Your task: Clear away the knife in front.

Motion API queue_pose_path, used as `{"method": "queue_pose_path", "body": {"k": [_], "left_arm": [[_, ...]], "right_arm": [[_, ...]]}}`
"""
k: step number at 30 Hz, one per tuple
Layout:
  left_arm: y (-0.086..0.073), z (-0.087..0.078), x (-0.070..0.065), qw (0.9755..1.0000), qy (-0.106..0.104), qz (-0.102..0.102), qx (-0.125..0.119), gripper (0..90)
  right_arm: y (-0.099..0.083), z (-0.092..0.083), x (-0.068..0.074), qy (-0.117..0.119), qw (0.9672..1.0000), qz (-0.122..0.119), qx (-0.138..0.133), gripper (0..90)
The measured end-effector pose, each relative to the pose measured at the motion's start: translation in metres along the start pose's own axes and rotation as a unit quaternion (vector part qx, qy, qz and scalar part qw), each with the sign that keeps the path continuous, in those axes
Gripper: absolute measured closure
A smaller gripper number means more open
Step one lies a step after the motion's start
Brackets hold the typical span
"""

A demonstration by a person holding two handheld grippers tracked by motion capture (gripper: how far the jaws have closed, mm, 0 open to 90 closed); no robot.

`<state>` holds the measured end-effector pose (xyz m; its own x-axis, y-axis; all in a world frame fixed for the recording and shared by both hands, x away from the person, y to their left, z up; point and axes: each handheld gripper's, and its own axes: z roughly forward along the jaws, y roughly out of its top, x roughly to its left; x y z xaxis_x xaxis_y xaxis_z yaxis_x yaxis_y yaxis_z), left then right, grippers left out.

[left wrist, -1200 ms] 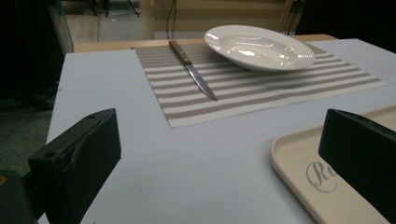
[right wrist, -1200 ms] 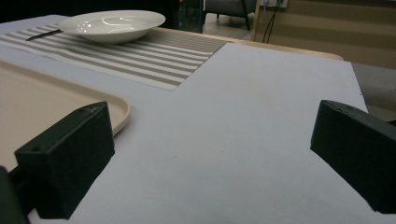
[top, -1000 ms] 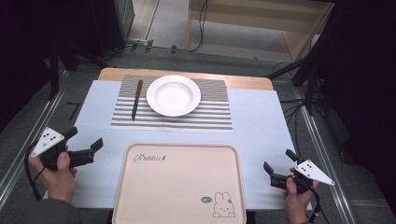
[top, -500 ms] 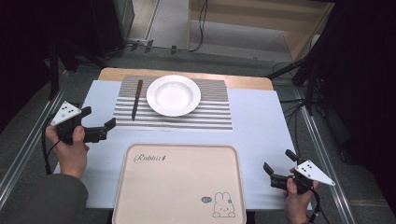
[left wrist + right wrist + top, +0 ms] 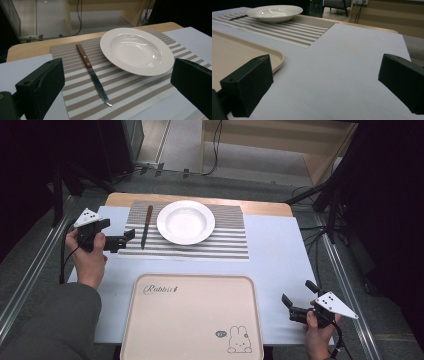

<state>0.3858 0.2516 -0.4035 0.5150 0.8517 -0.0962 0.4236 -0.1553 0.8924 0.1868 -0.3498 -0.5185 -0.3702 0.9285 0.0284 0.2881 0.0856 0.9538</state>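
Note:
A white deep plate (image 5: 186, 222) rests on a striped placemat (image 5: 220, 245) at the far side of the table. A wooden-handled knife (image 5: 146, 226) lies on the mat just left of the plate, blade toward me. My left gripper (image 5: 124, 241) hovers open at the mat's left edge, pointing at the knife (image 5: 93, 77) and plate (image 5: 136, 50), with nothing between its jaws. Near the front right corner, beside the beige tray (image 5: 192, 320), my right gripper (image 5: 297, 292) is open and holds nothing.
The beige tray (image 5: 242, 52), printed with a rabbit, lies at the front centre on a pale blue sheet (image 5: 280, 255). Beyond the mat runs the wooden table edge (image 5: 260, 207). Metal rails run along both sides of the table, and cables lie on the floor behind.
My left gripper has moved forward and to the right, from the front left of the table up to the placemat's left edge near the knife. The right gripper has stayed put.

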Motion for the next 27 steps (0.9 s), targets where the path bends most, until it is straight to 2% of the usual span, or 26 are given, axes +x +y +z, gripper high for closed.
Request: {"method": "queue_pose_path", "body": {"k": [3, 7, 10, 11, 14, 15, 17, 18, 21, 24, 25, 26, 27], "left_arm": [[0.008, 0.012, 0.003, 0.9998, 0.014, -0.007, 0.011, 0.8], [0.015, 0.021, 0.006, 0.9995, 0.018, -0.015, 0.021, 3.3], [0.022, 0.031, 0.009, 0.9989, 0.029, -0.021, 0.031, 6.0], [0.026, 0.039, 0.01, 0.9982, 0.035, -0.024, 0.041, 11.6], [0.03, 0.048, 0.012, 0.9975, 0.036, -0.028, 0.054, 18.9], [0.033, 0.057, 0.014, 0.9964, 0.041, -0.036, 0.065, 21.4], [0.035, 0.061, 0.015, 0.9961, 0.042, -0.04, 0.067, 25.6], [0.039, 0.069, 0.016, 0.9949, 0.046, -0.045, 0.077, 27.1], [0.041, 0.078, 0.017, 0.9936, 0.05, -0.049, 0.088, 30.7], [0.044, 0.092, 0.019, 0.9906, 0.057, -0.056, 0.111, 34.9], [0.044, 0.1, 0.023, 0.9882, 0.064, -0.063, 0.124, 37.5], [0.044, 0.1, 0.023, 0.9882, 0.064, -0.063, 0.124, 39.1], [0.044, 0.104, 0.024, 0.987, 0.063, -0.069, 0.131, 39.1]], "right_arm": [[0.0, 0.0, 0.0, 0.0, 1.0, 0.0, 0.0, 0.0], [0.0, 0.0, 0.0, 0.0, 1.0, 0.0, 0.0, 0.0], [0.0, 0.0, 0.0, -0.001, 1.0, -0.001, -0.001, 0.0], [0.0, 0.0, 0.0, -0.001, 1.0, -0.001, 0.0, 0.0], [0.0, 0.0, 0.0, -0.001, 1.0, 0.0, 0.0, 0.0], [0.0, 0.0, 0.0, -0.001, 1.0, -0.001, 0.0, 0.0], [0.0, 0.001, 0.0, -0.002, 1.0, 0.0, 0.0, 0.0], [0.0, 0.001, 0.0, -0.002, 1.0, 0.0, 0.0, 0.0], [0.0, 0.001, -0.001, -0.002, 1.0, 0.0, 0.0, 0.0], [0.0, 0.001, -0.001, -0.001, 1.0, 0.0, 0.0, 0.0], [0.0, 0.001, -0.001, -0.002, 1.0, 0.001, 0.0, 0.0], [0.0, 0.001, -0.001, -0.002, 1.0, 0.001, 0.0, 0.0], [0.0, 0.001, -0.001, -0.002, 1.0, 0.001, 0.0, 0.0]]}}
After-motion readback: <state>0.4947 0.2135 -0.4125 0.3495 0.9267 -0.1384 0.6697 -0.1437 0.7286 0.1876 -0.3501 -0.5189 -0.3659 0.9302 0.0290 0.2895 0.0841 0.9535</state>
